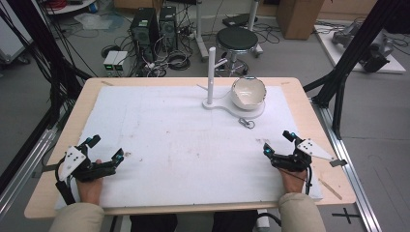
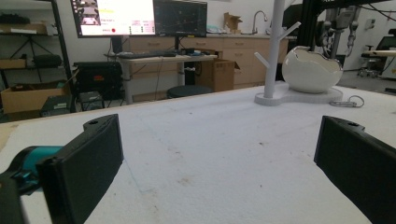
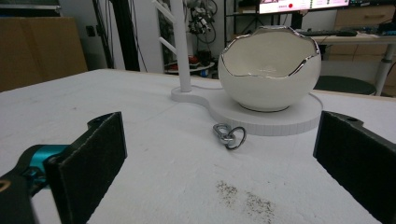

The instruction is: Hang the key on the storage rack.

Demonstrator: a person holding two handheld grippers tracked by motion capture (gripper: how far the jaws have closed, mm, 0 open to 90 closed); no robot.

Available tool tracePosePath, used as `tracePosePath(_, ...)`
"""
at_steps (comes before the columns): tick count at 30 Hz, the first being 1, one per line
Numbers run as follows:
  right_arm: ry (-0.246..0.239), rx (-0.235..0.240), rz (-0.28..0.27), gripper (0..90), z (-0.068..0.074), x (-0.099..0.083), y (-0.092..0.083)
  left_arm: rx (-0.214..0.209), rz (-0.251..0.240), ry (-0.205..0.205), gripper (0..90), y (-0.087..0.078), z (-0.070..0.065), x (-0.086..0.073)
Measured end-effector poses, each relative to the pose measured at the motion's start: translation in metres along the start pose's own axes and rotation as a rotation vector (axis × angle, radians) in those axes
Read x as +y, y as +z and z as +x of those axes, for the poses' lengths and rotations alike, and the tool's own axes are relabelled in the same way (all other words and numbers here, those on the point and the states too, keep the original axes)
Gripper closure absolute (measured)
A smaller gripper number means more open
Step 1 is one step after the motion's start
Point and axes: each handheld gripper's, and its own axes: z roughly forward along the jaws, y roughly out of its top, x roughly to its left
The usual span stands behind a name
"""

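Note:
A white eggshell-shaped bowl (image 1: 248,92) with a jagged rim sits on a flat white stand (image 1: 227,107) at the back of the table, beside the stand's upright pegged post (image 1: 211,72). A small metal ring clasp (image 1: 246,123) lies on the white mat just in front of the stand. The bowl (image 3: 270,69) and clasp (image 3: 229,135) are ahead of my right gripper (image 1: 278,143), which rests open near the front right. Open and holding nothing, my left gripper (image 1: 105,149) rests at the front left. The bowl (image 2: 312,71) and post (image 2: 274,46) stand far off in the left gripper view.
A white mat (image 1: 188,145) covers the wooden table (image 1: 53,164). Behind the table are a black stool (image 1: 237,39), computer towers (image 1: 145,29) and cables on the floor. Black frame posts (image 1: 338,96) stand at the right edge.

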Motion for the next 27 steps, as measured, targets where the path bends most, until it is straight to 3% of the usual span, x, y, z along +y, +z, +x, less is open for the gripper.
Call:
tracePosePath(19, -0.007, -0.001, 0.006, 1.7, 0.0009, 0.0006, 0.0011, -0.002, -0.003, 0.001, 1.7, -0.0004, 0.0003, 0.0000)
tracePosePath(24, 0.009, 0.002, 0.035, 1.6, 0.0003, 0.0024, 0.0033, -0.003, -0.003, 0.001, 1.7, -0.0004, 0.0003, 0.0000)
tracePosePath(27, -0.005, 0.006, 0.063, 1.7, -0.0006, 0.0092, 0.0063, -0.002, -0.003, 0.002, 1.7, -0.0004, 0.0003, 0.0000)
